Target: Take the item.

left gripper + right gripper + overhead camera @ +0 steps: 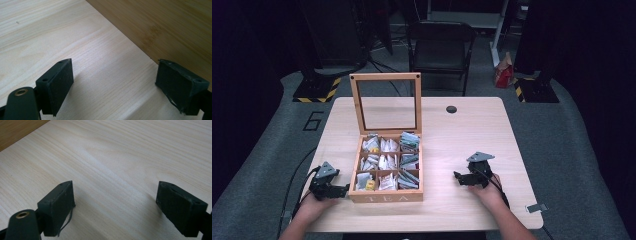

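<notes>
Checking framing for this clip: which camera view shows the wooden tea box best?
The high view: the whole tea box shows there, lid up, nine compartments of tea bags visible. The left gripper view shows a plain stretch of its side wall beside the open jaws; the right gripper view catches a corner of it.

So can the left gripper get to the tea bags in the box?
Probably yes. The tea box has its lid standing open, so the tea bags lie uncovered. The left gripper sits right beside the box with its jaws open and empty.
</notes>
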